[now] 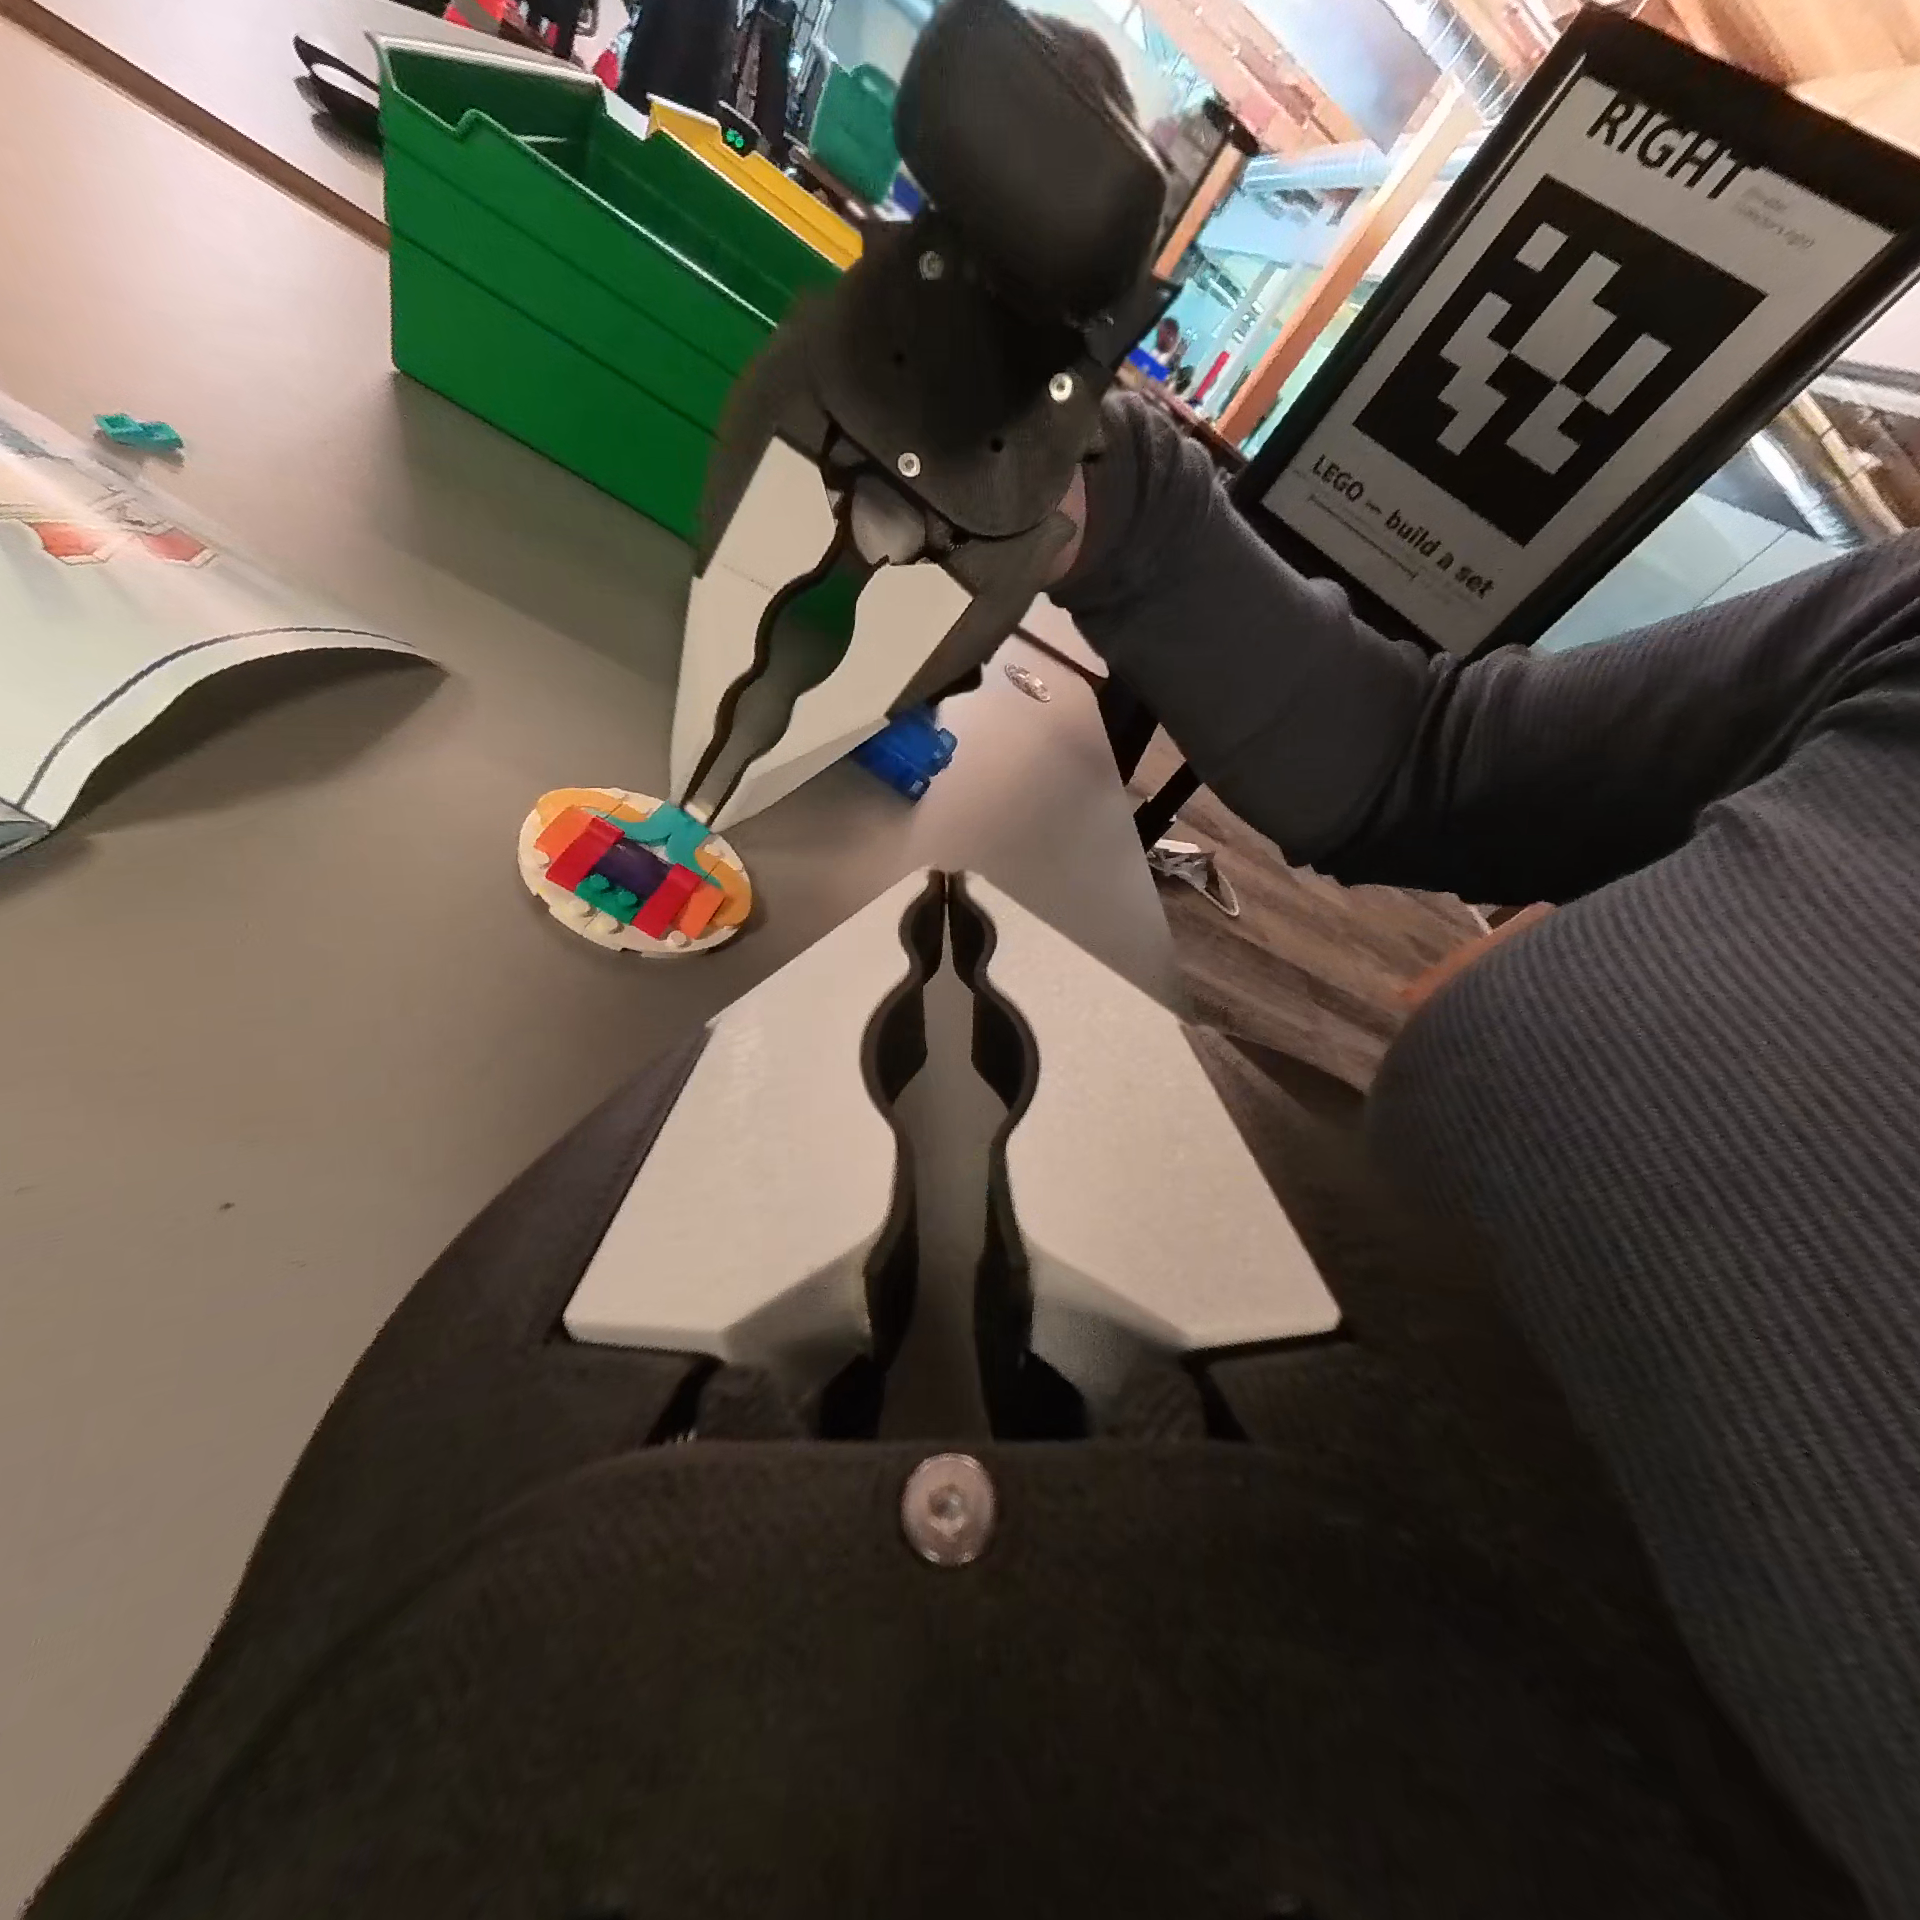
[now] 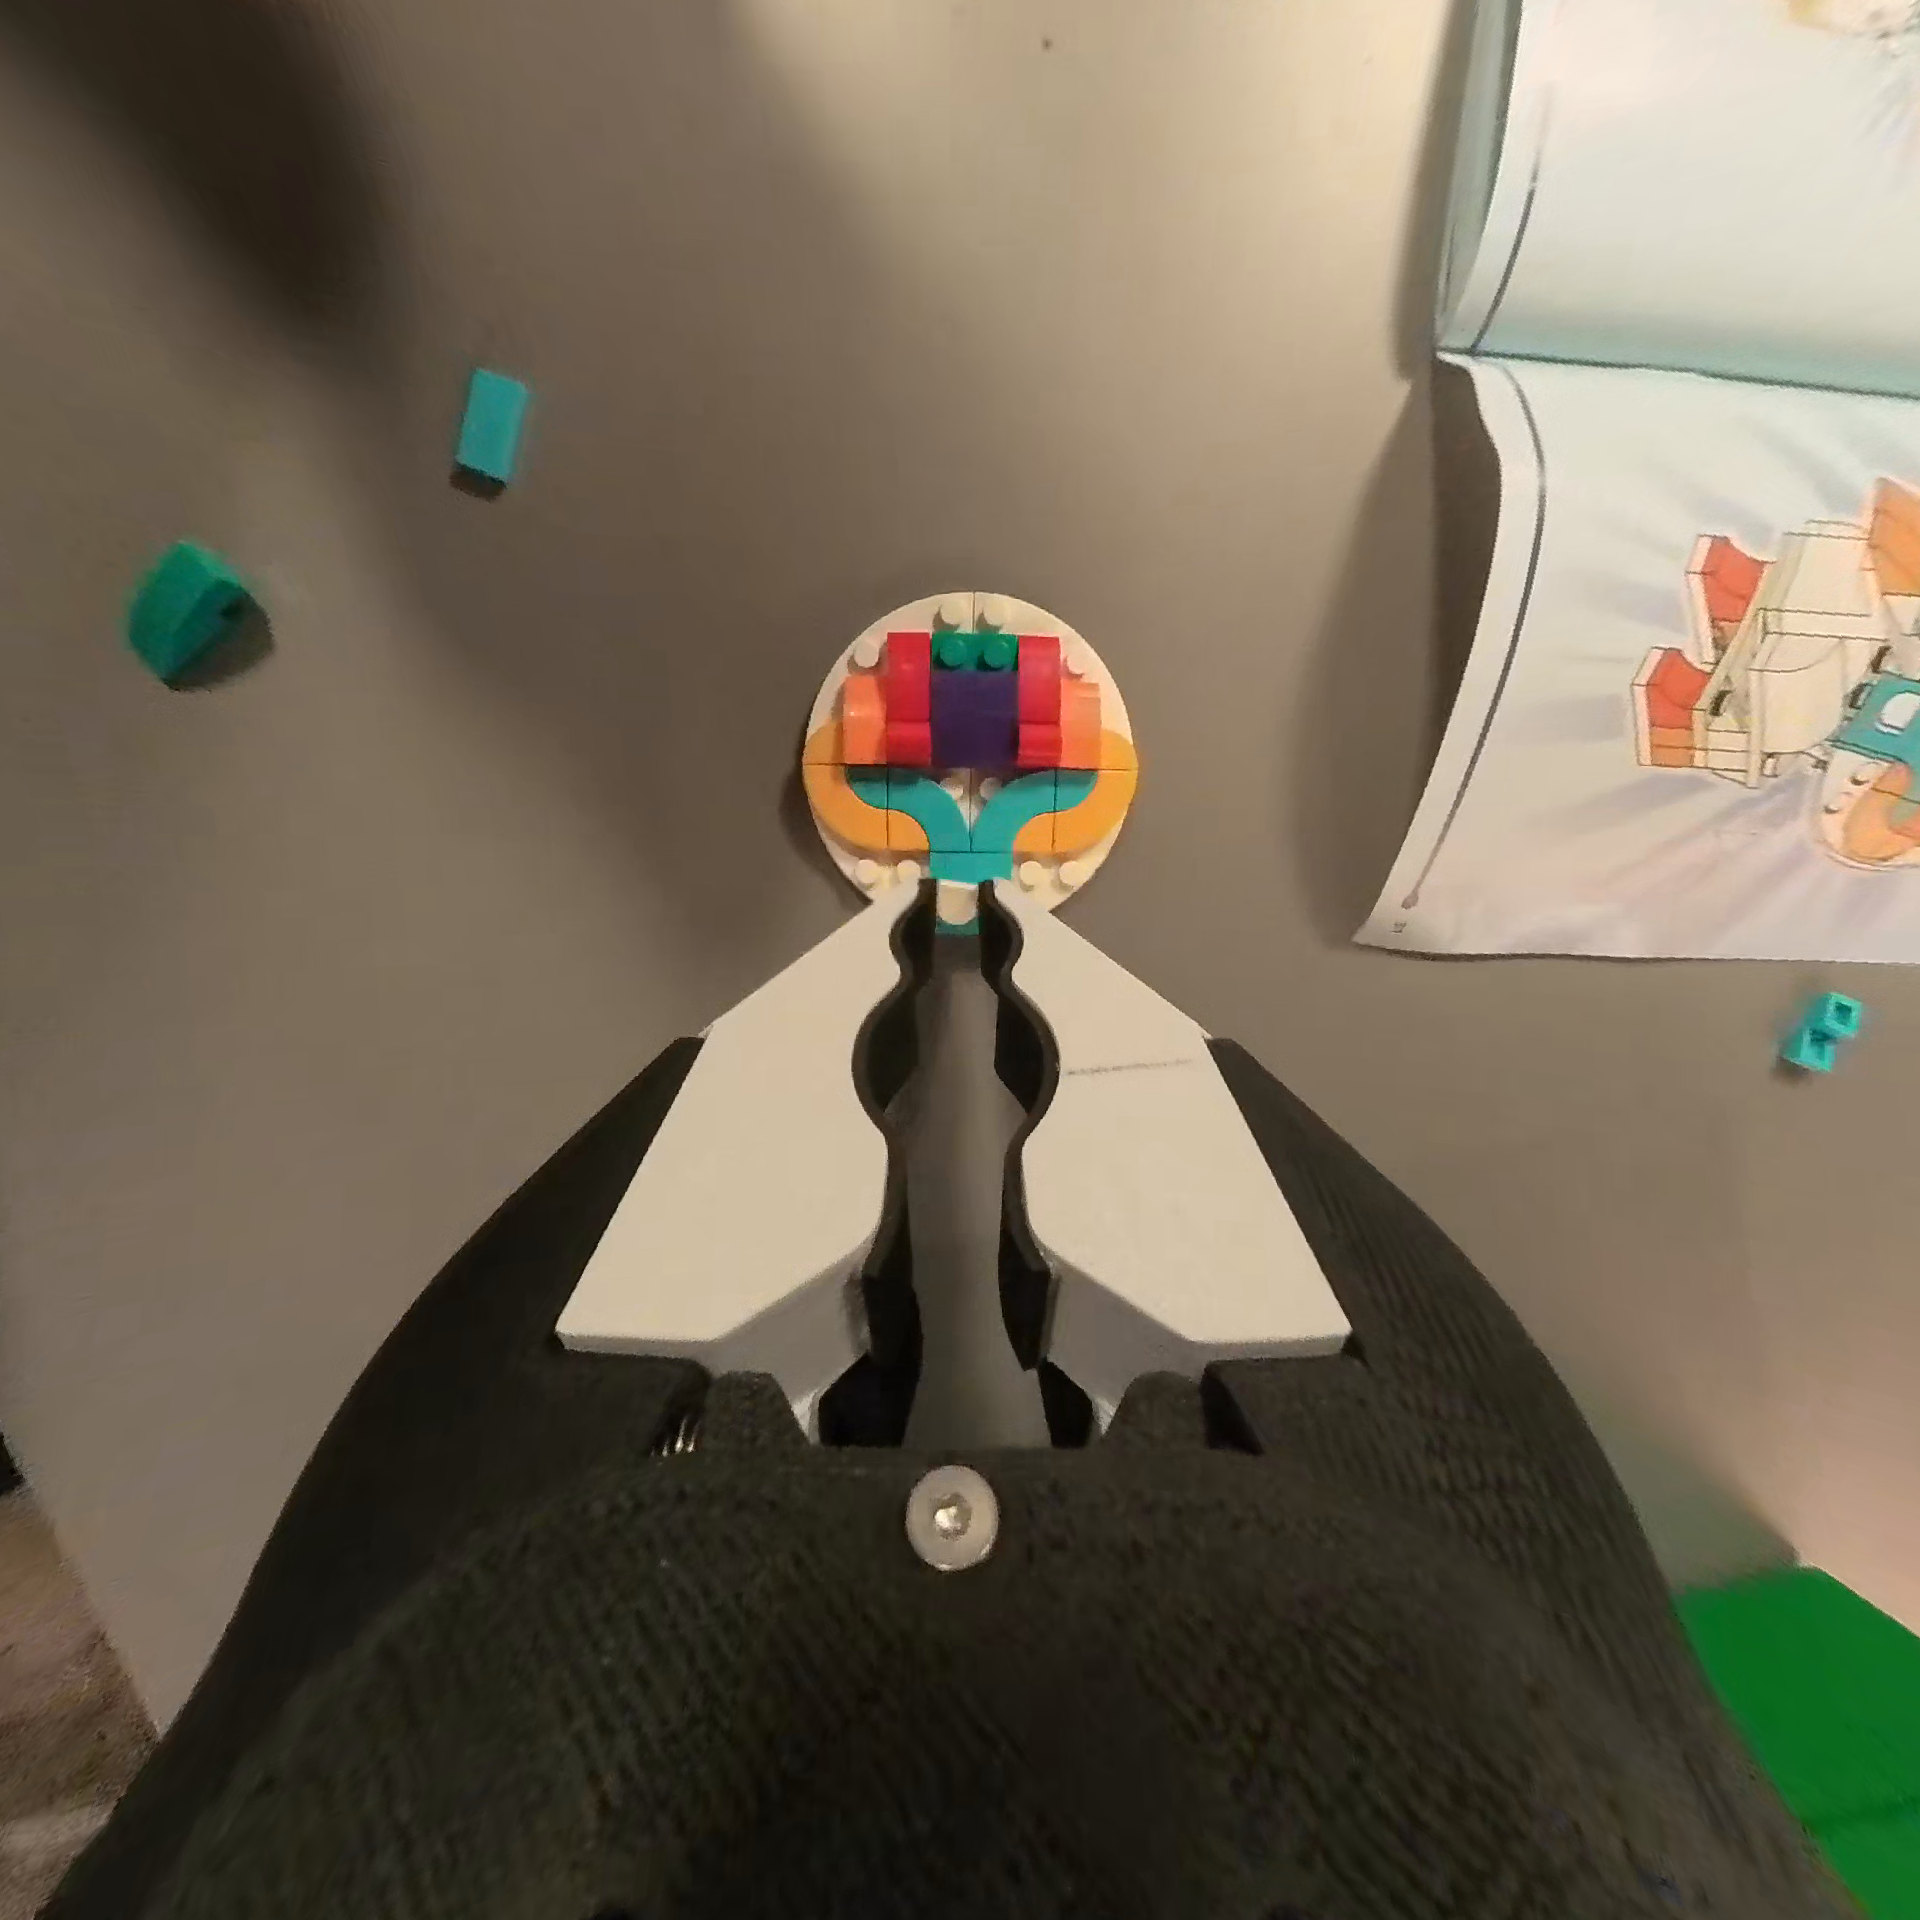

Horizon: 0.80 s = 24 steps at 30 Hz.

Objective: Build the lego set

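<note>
Two claws | right claw (image 2: 956,902) pinching teal piece (image 2: 957,908) at round studded build (image 2: 971,764) | left claw (image 1: 948,883) together, empty

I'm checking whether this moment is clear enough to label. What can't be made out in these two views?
- Right wrist view: the teal piece in the right gripper is mostly hidden by its fingertips; shape and seating unclear.
- Right wrist view: the booklet is cut by the right edge.
- Left wrist view: the blue bricks are half hidden behind the right gripper.
- Left wrist view: the green bin's contents are hidden by its walls.
</note>
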{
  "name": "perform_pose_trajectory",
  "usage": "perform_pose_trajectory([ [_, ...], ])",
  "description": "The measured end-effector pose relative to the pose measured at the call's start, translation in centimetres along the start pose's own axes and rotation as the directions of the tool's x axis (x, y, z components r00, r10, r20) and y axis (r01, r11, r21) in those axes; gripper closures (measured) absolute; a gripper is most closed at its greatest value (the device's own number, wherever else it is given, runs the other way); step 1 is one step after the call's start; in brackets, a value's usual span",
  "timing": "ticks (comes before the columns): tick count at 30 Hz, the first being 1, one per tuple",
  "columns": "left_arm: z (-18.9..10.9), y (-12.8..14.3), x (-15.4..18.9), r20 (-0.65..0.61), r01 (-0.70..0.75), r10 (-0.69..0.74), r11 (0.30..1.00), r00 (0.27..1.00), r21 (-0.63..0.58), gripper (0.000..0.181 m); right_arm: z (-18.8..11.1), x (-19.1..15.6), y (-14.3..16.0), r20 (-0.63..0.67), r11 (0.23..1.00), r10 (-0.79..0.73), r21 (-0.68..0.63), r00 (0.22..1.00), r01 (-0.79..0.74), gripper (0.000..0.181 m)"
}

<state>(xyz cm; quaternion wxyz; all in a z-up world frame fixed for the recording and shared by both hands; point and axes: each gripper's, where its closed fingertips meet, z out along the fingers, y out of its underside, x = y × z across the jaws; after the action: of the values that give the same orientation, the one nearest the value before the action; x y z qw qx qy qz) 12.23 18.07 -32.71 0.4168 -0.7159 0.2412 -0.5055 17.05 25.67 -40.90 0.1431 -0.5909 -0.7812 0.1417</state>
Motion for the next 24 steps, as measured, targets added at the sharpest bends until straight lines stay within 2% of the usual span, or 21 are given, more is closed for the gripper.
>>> perform_pose_trajectory([
  [24,0.00,0.46,0.35,-0.031,0.028,-0.029,0.999,0.999,-0.029,0.181,0.25,0.47,-0.31,0.018,1.000,0.007,-0.017,1.000,-0.007,0.174],
])
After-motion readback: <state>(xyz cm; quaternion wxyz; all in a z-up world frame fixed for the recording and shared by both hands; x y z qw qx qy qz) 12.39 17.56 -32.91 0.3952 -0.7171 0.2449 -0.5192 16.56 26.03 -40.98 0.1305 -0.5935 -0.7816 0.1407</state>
